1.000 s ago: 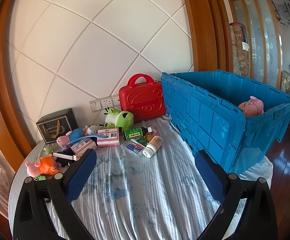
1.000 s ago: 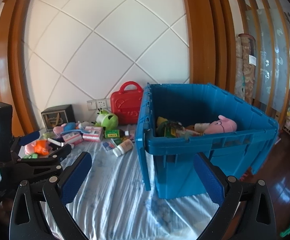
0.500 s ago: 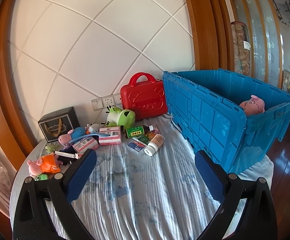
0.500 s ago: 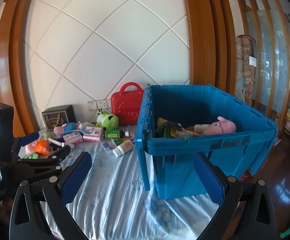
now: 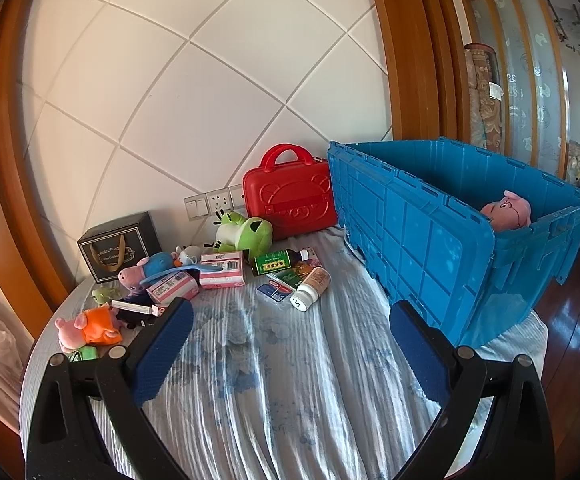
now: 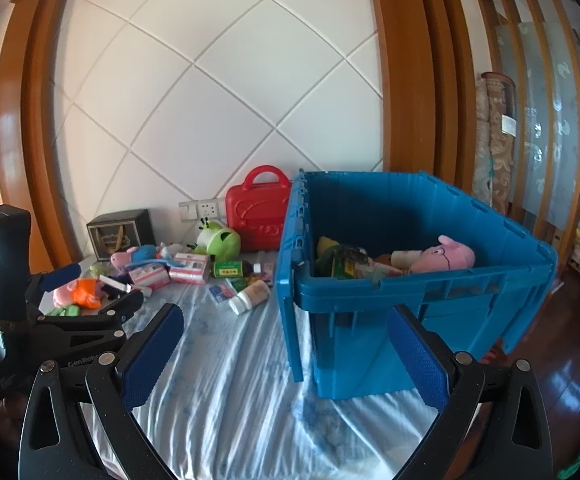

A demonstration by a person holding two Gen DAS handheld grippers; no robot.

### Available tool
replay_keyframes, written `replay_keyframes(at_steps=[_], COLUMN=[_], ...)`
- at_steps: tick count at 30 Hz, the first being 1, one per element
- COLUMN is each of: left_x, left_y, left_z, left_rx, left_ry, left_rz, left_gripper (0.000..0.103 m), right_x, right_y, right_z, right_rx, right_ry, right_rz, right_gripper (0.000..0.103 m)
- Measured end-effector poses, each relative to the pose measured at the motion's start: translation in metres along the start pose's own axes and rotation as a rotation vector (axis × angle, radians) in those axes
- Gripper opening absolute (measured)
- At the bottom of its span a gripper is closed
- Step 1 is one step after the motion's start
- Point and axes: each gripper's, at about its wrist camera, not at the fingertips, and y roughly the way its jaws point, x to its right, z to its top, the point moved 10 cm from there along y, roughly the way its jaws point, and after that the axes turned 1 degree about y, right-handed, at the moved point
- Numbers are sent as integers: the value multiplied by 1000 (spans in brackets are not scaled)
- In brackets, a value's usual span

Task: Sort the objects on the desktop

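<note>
- Left gripper point(image 5: 288, 338): jaws spread wide, nothing between the blue pads point(image 5: 162, 350). It hangs above the striped blue-and-white cloth point(image 5: 274, 384). In the right wrist view it appears at 9 o'clock, just beside the toy pile.
- Right gripper point(image 6: 284, 350): jaws spread wide, nothing held. Its right pad point(image 6: 416, 356) sits in front of the near wall of the blue crate point(image 6: 410, 292).
- Blue crate: open-topped, resting on the cloth at 3 o'clock in the left wrist view. Contents visible from the right wrist view: a pink pig plush point(image 6: 448, 258) at the crate's 3 o'clock side, a white bottle just beside it, and green and yellow items at the 9 o'clock side; these are too jumbled to identify.
- Unsorted items, left wrist view, 10 to 12 o'clock of the left gripper:
  - white pill bottle point(image 5: 310, 288), lying on its side, nearest the crate;
  - dark bottle with green label point(image 5: 278, 262), lying on its side, behind the pill bottle;
  - pink-and-white box point(image 5: 223, 269), touching a second such box point(image 5: 172, 287);
  - green frog plush point(image 5: 244, 232), in front of the red case point(image 5: 290, 196);
  - orange-dressed pig plush point(image 5: 88, 326), at the table's 9 o'clock edge.
- Black gift box point(image 5: 120, 246): upright at the wall, behind the toys.
</note>
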Motion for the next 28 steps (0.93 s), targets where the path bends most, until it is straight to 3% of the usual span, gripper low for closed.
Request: replay_keyframes(at_steps=[28], left_x=[1], left_y=[6], left_z=[-4], left_rx=[-15], left_ry=[-21], left_rz=[-18], left_gripper=[100], right_x=[-2], right_y=[1], right_z=[-1], right_rx=[-3], right_ry=[3], right_rz=[10], right_gripper=[103])
